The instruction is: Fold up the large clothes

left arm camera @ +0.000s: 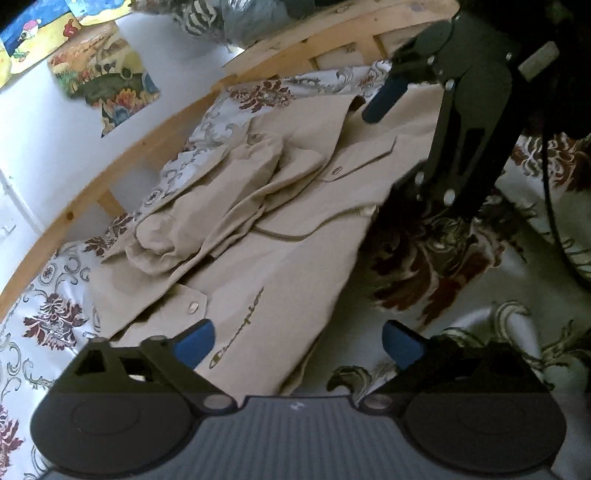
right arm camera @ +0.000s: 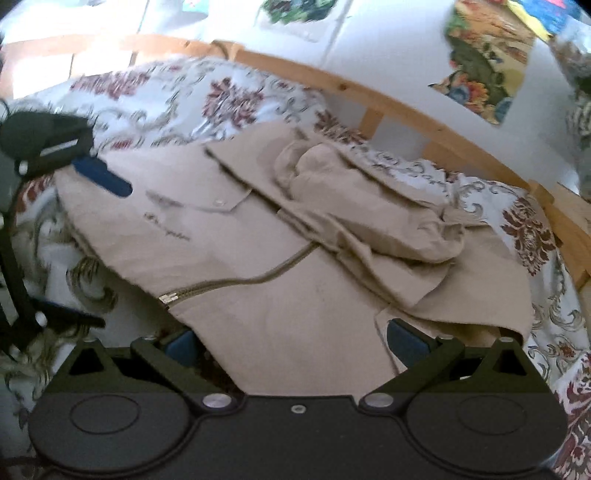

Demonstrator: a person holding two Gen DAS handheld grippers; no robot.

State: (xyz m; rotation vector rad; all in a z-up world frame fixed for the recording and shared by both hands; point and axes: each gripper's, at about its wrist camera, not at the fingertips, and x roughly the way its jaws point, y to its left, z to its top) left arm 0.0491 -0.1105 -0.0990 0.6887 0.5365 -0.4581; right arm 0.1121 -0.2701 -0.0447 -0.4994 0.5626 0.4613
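A beige zip jacket (left arm camera: 280, 221) with a Champion logo lies partly folded on the floral bedspread (left arm camera: 51, 314), sleeves bunched on top. It also shows in the right wrist view (right arm camera: 295, 280). My left gripper (left arm camera: 297, 345) is open, hovering over the jacket's near edge, empty. My right gripper (right arm camera: 291, 343) is open just above the jacket's hem, empty; it also appears in the left wrist view (left arm camera: 384, 98) at the far side of the jacket. The left gripper shows in the right wrist view at the left edge, one blue fingertip (right arm camera: 103, 177) over the fabric.
A wooden bed rail (left arm camera: 110, 177) runs behind the jacket, against a white wall with colourful pictures (left arm camera: 107, 85). The rail also shows in the right wrist view (right arm camera: 406, 107). A pile of striped fabric (left arm camera: 207, 18) sits past the bed's far end.
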